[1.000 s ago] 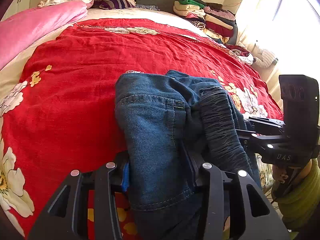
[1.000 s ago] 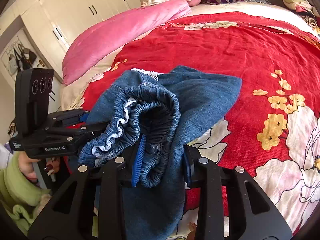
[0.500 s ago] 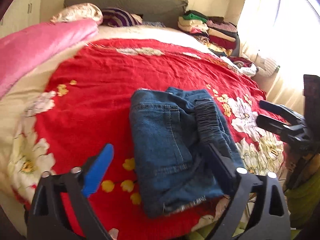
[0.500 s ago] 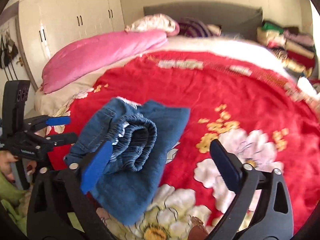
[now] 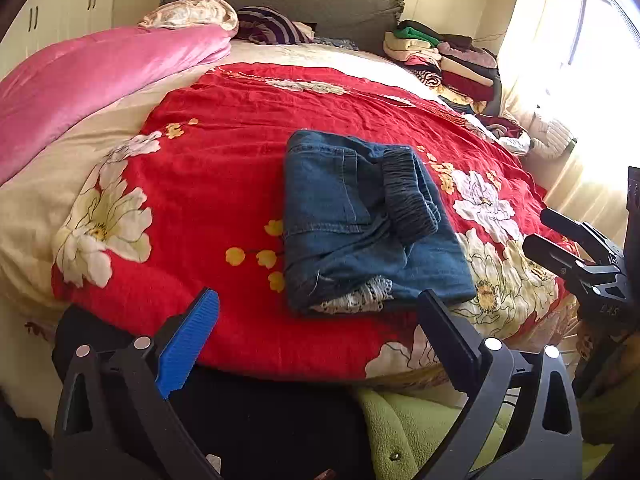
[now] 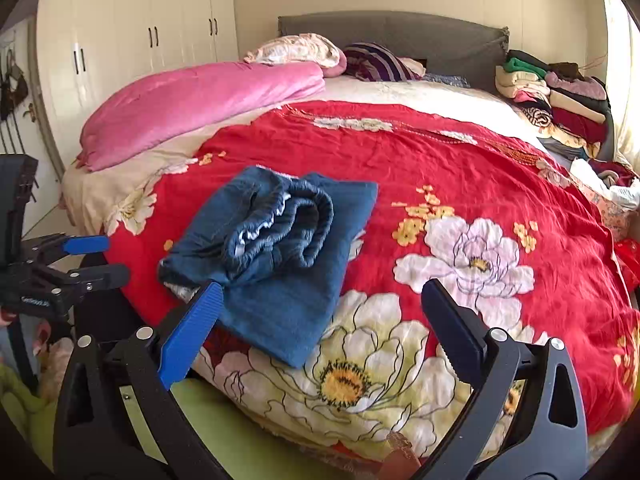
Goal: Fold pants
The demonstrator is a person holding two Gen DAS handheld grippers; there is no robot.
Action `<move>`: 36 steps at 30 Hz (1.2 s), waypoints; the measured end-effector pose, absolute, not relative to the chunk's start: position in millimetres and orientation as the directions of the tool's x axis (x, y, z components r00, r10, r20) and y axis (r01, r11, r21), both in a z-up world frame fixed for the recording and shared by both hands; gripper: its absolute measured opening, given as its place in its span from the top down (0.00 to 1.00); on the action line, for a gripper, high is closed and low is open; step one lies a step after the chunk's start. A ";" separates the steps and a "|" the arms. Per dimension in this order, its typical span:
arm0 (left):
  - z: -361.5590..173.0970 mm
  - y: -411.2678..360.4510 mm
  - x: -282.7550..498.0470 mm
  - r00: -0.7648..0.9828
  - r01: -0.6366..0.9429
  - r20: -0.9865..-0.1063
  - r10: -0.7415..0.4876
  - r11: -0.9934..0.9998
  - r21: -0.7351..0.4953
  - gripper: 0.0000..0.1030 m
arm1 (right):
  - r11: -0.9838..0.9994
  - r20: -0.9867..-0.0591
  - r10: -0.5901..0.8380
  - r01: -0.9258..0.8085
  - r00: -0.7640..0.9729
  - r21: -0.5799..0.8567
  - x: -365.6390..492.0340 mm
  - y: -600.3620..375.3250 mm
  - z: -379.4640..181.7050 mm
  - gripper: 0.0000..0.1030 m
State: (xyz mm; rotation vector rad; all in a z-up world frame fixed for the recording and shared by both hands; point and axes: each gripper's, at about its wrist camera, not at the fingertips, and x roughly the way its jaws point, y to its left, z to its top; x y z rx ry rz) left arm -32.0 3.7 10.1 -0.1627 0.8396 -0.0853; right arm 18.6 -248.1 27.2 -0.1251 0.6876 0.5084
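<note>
The blue denim pants [image 5: 360, 220] lie folded into a compact bundle near the front edge of the red flowered bedspread [image 5: 224, 168], elastic waistband on top and a lace hem showing at the near end. My left gripper [image 5: 318, 300] hovers just short of them, its jaws still opening and nothing between them. The right gripper [image 6: 322, 288] stands open and empty, drawn back over the bed's edge, with the pants [image 6: 280, 248] ahead and to its left. Each gripper also shows in the other's view: the right gripper [image 5: 538, 228] and the left gripper [image 6: 116, 258].
A pink quilt [image 5: 80, 88] lies along the bed's left side, with pillows [image 6: 300, 50] against the grey headboard. A stack of folded clothes [image 5: 448, 60] fills the far right corner. White wardrobes [image 6: 140, 40] stand at the left. Green fabric [image 5: 420, 420] lies below the bed's edge.
Both grippers let go of the pants, opened wide and pulled back and upward from the bed. The folded pants now rest on the bedspread by themselves.
</note>
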 end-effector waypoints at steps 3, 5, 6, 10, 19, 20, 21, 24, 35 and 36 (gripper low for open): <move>7.9 0.5 -35.1 0.663 0.003 -0.737 -0.130 0.985 -0.171 0.04 | 0.869 -0.653 0.409 -0.491 0.638 0.065 14.8 -244.9 21.9 0.09; 8.1 0.2 -34.9 0.667 -0.002 -0.735 -0.126 0.985 -0.170 0.04 | 0.868 -0.662 0.405 -0.493 0.630 0.061 13.5 -241.7 18.6 0.09; 8.0 0.6 -35.2 0.667 -0.004 -0.734 -0.127 0.985 -0.173 0.04 | 0.866 -0.667 0.407 -0.497 0.624 0.064 12.9 -240.1 17.4 0.09; 8.4 1.6 -35.5 0.669 -0.018 -0.734 -0.118 0.984 -0.175 0.04 | 0.860 -0.670 0.414 -0.506 0.616 0.067 10.6 -236.0 15.9 0.09; 9.7 2.2 -37.7 0.672 -0.038 -0.733 -0.103 0.984 -0.173 0.04 | 0.858 -0.670 0.417 -0.508 0.614 0.068 10.0 -234.4 17.3 0.09; 9.8 2.8 -37.7 0.672 -0.040 -0.734 -0.100 0.985 -0.170 0.04 | 0.858 -0.671 0.418 -0.509 0.613 0.069 9.9 -234.2 17.2 0.09; 9.7 2.9 -37.8 0.671 -0.041 -0.735 -0.097 0.985 -0.168 0.04 | 0.858 -0.672 0.417 -0.509 0.612 0.069 9.7 -233.7 17.6 0.09; 9.7 3.8 -37.8 0.670 -0.044 -0.737 -0.092 0.986 -0.163 0.04 | 0.859 -0.670 0.416 -0.508 0.615 0.067 9.7 -233.7 17.9 0.09; 10.7 2.4 -38.5 0.668 -0.048 -0.740 -0.080 0.987 -0.150 0.04 | 0.861 -0.670 0.413 -0.505 0.617 0.065 9.7 -235.8 19.3 0.09; 11.0 2.2 -38.7 0.668 -0.048 -0.740 -0.081 0.987 -0.151 0.04 | 0.861 -0.670 0.412 -0.504 0.617 0.065 9.7 -235.9 19.3 0.09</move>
